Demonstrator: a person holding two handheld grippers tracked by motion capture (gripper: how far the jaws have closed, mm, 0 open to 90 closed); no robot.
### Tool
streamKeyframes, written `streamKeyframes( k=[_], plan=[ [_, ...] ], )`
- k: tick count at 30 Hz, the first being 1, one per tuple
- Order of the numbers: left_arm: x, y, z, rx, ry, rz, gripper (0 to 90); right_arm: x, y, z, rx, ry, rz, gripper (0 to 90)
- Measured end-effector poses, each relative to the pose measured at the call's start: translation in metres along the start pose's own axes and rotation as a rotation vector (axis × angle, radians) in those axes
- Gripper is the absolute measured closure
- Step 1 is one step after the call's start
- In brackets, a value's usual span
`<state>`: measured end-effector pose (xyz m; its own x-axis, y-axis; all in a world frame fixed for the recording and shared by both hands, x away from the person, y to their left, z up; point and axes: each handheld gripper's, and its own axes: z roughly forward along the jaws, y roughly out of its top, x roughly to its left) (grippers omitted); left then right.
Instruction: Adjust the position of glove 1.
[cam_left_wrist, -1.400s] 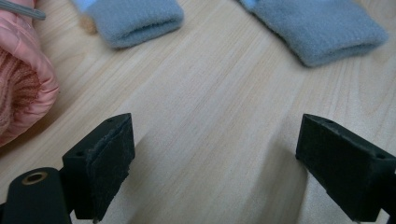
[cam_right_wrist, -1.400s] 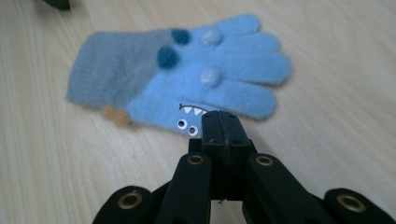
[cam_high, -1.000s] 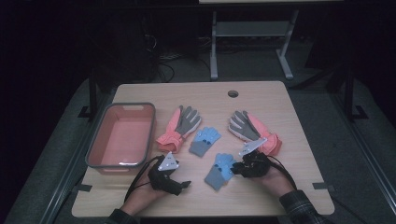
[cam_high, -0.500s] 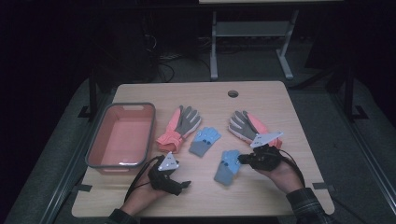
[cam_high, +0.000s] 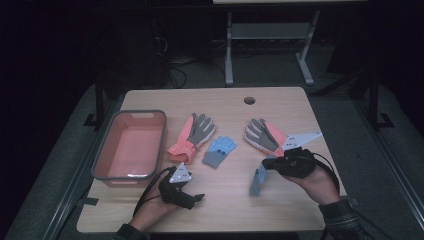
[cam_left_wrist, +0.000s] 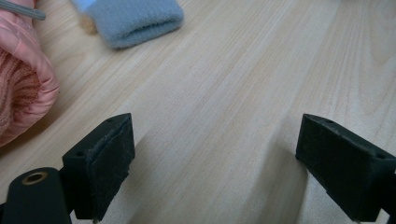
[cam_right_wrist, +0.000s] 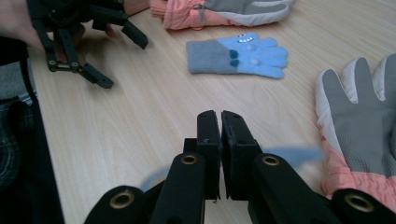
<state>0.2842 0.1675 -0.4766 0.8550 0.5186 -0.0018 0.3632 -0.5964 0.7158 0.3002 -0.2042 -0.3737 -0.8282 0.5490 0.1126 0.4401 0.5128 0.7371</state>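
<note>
My right gripper (cam_high: 266, 164) is shut on a small blue knit glove (cam_high: 257, 182), which dangles from the jaws above the table's front right. In the right gripper view the jaws (cam_right_wrist: 219, 117) are pressed together, with blurred blue cloth (cam_right_wrist: 292, 154) beneath them. A second blue glove (cam_high: 219, 150) with a cartoon face (cam_right_wrist: 243, 57) lies flat mid-table. One pink-and-grey ski glove (cam_high: 194, 134) lies left of it and another (cam_high: 262, 134) lies right. My left gripper (cam_high: 194, 199) rests near the front edge, open, with bare wood (cam_left_wrist: 215, 140) between its pads.
A pink bin with a grey rim (cam_high: 102, 158) stands at the table's left. There is a cable hole (cam_high: 249, 100) near the far edge. The blue glove's grey cuff (cam_left_wrist: 135, 21) and a pink glove cuff (cam_left_wrist: 21, 93) lie just ahead of my left gripper.
My right gripper has risen with the blue glove, which has come off the table and now hangs from the jaws. The left gripper has not moved.
</note>
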Motion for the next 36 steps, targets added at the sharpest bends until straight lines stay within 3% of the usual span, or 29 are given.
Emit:
streamKeyframes(
  k=[2, 9, 17, 22, 25, 32, 36],
  plan=[
    [0.000, 0.000, 0.000, 0.001, 0.000, 0.001, 11.0, 0.004, 0.003, -0.002, 0.022, -0.019, -0.002, 90.0],
    [0.000, 0.000, 0.000, 0.000, -0.002, 0.003, 11.0, 0.009, 0.005, 0.002, 0.027, -0.005, -0.019, 90.0],
    [0.000, 0.000, 0.001, -0.005, -0.002, 0.002, 11.0, 0.009, -0.030, 0.027, 0.130, 0.021, 0.031, 76.8],
    [0.000, 0.000, 0.000, -0.001, -0.002, 0.005, 11.0, 0.026, -0.040, 0.034, 0.162, 0.056, 0.012, 72.6],
    [0.000, 0.000, 0.001, -0.003, -0.002, 0.004, 11.0, 0.034, -0.042, 0.039, 0.180, 0.042, -0.014, 70.7],
    [-0.001, 0.000, 0.001, -0.005, -0.002, 0.001, 11.0, 0.038, -0.035, 0.064, 0.213, -0.021, -0.018, 68.8],
    [-0.001, 0.000, 0.001, -0.004, -0.003, 0.001, 11.0, 0.038, -0.037, 0.078, 0.266, -0.044, -0.027, 70.4]
  ],
)
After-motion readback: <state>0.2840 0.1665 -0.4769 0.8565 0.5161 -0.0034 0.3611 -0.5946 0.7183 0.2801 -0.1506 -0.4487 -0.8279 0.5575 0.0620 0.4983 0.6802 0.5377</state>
